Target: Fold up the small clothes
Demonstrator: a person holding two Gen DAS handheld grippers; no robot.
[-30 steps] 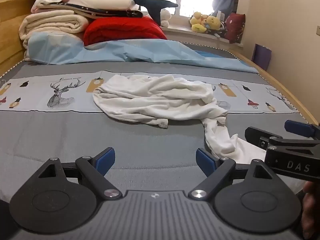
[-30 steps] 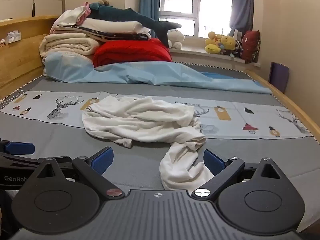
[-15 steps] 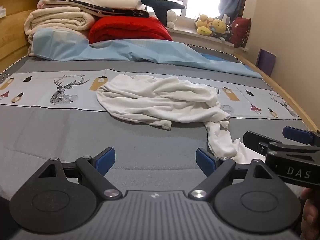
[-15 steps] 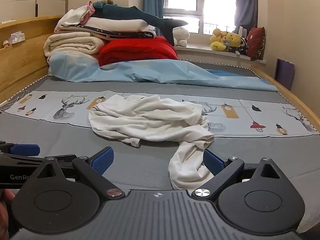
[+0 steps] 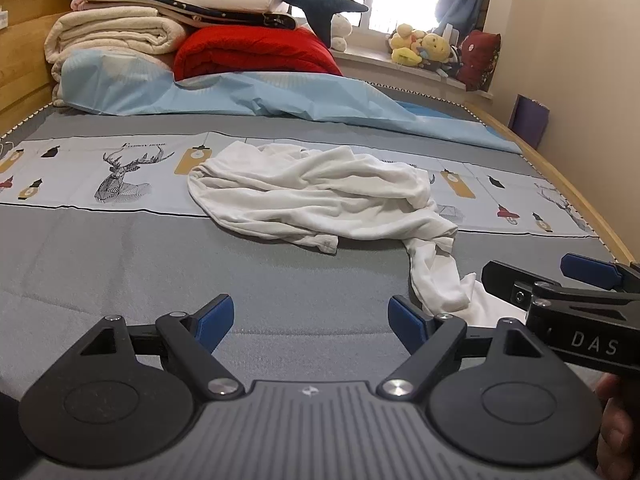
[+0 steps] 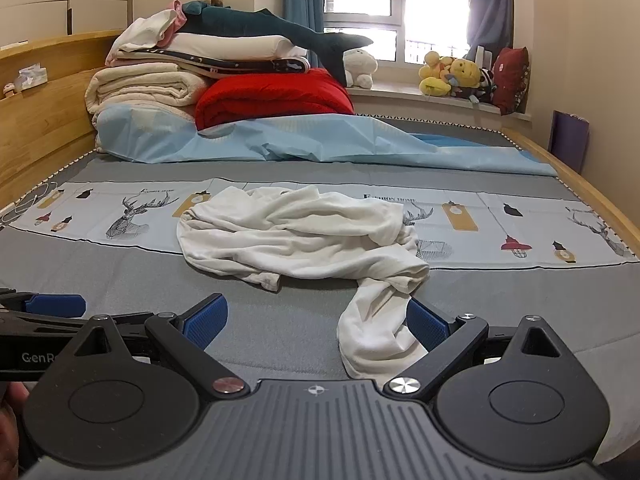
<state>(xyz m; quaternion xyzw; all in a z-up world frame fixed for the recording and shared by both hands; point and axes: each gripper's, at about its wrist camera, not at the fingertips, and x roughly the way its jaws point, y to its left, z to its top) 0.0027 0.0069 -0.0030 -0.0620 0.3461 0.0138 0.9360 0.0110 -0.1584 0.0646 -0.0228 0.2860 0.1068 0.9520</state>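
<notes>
A crumpled white garment (image 5: 320,196) lies in a heap on the grey bed; it also shows in the right wrist view (image 6: 304,232). One twisted end trails toward me. My left gripper (image 5: 310,320) is open and empty, low over bare grey sheet, with the trailing end just beyond its right finger. My right gripper (image 6: 316,320) is open, and the trailing end (image 6: 372,336) lies between its jaws, against the right finger. The right gripper shows at the right edge of the left wrist view (image 5: 560,284).
The bed (image 5: 120,264) has a printed pale-blue band across its middle. Folded blankets, a red quilt (image 6: 272,96) and a plush shark are stacked at the head. A wooden bed rail (image 5: 576,196) runs along the right. Plush toys sit on the windowsill.
Both grippers have risen and tilted, so the garment sits lower in view and looks nearer. The garment has not moved. Both grippers stay open.
</notes>
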